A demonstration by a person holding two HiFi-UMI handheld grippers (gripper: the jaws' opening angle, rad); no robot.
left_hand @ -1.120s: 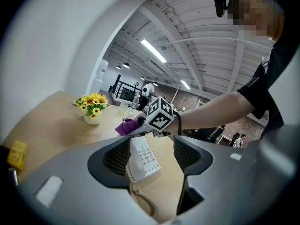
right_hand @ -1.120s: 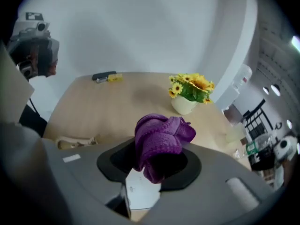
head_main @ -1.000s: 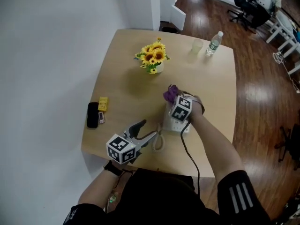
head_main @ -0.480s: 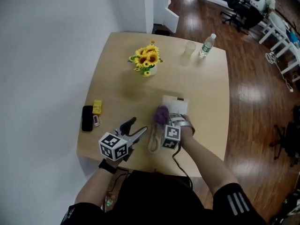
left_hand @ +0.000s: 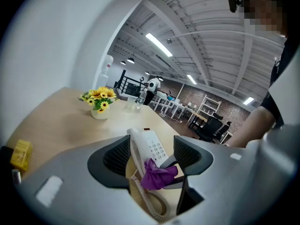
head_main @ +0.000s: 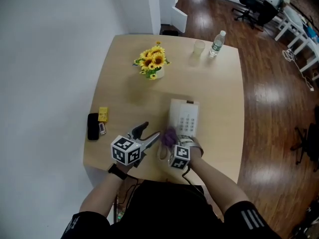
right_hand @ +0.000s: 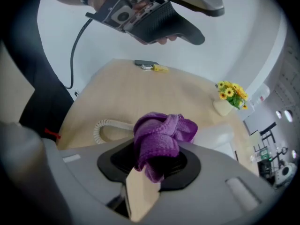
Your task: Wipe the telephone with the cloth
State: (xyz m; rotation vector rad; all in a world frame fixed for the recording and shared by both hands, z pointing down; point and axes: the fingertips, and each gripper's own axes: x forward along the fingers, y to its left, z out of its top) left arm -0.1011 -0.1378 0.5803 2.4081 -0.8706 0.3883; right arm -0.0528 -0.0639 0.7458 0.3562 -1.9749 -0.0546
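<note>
The right gripper [right_hand: 154, 168] pinches a bunched purple cloth [right_hand: 161, 135] at the near end of the white telephone [head_main: 184, 119], beside its coiled cord [right_hand: 105, 128]. The left gripper [left_hand: 150, 156], jaws spread and empty, hovers just left of them over the wooden table [head_main: 219, 93]. Potted sunflowers [head_main: 152, 63] stand beyond.

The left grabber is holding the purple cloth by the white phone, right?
No, the right gripper holds the purple cloth by the white telephone; the right gripper view shows it pinched between the jaws. The left gripper is open, holding nothing.
</note>
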